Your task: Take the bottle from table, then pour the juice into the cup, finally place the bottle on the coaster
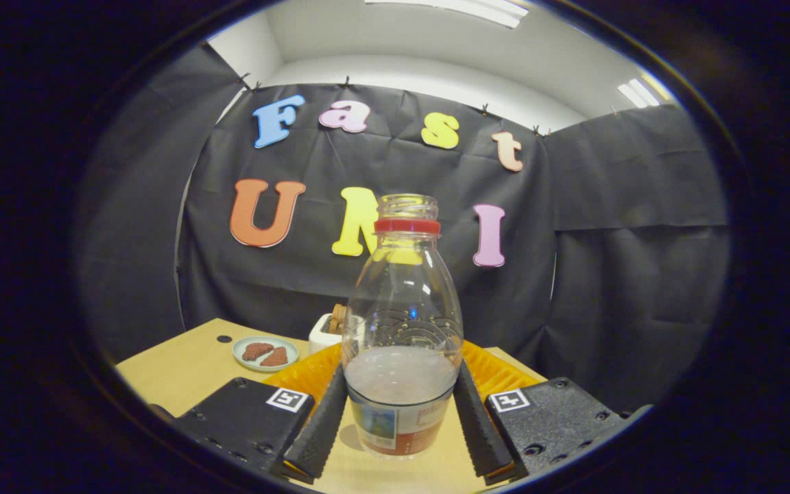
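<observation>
Bottle: clear plastic bottle (402, 329), red neck ring, uncapped, upright on the pale wooden table (182, 370).
Fingers: gripper (400, 412) narrowed, fingers pressing both flanks.
Axis: vertical, bottle centred between them.
Beyond: orange ribbed mat (306, 374).

The clear plastic bottle with a red neck ring (402, 329) fills the gap between the tongs (400, 405), both fingers against its sides. Behind it an orange ribbed mat (313, 374) blocks the bench (182, 367); far left stand a small plate (265, 353) and a white box (326, 333).
</observation>
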The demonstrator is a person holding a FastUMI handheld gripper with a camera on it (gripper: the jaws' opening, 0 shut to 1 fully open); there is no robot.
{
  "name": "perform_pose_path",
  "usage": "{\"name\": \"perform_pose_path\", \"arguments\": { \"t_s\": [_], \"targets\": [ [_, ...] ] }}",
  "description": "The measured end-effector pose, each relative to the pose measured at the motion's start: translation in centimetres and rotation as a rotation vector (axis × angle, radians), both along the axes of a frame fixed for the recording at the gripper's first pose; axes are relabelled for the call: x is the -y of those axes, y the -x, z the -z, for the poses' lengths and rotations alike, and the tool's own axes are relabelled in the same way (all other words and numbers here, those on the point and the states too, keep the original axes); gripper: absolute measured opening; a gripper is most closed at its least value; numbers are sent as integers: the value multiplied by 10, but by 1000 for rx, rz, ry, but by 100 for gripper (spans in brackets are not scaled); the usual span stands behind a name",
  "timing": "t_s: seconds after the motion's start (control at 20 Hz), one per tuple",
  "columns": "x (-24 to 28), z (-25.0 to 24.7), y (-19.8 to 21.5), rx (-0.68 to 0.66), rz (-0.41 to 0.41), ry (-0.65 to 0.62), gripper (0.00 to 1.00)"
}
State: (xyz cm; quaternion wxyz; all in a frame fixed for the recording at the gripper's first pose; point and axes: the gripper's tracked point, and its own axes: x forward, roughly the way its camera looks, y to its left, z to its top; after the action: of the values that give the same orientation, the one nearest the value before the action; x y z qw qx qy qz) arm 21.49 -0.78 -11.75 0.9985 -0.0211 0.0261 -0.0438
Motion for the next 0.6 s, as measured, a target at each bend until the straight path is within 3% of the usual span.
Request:
{"name": "perform_pose_path", "arguments": {
  "t_s": [0.2,0.6],
  "targets": [
    [-3,21,-21,-16,-48,-60,82],
    [-19,67,-60,-11,-98,-51,83]
  ]
}}
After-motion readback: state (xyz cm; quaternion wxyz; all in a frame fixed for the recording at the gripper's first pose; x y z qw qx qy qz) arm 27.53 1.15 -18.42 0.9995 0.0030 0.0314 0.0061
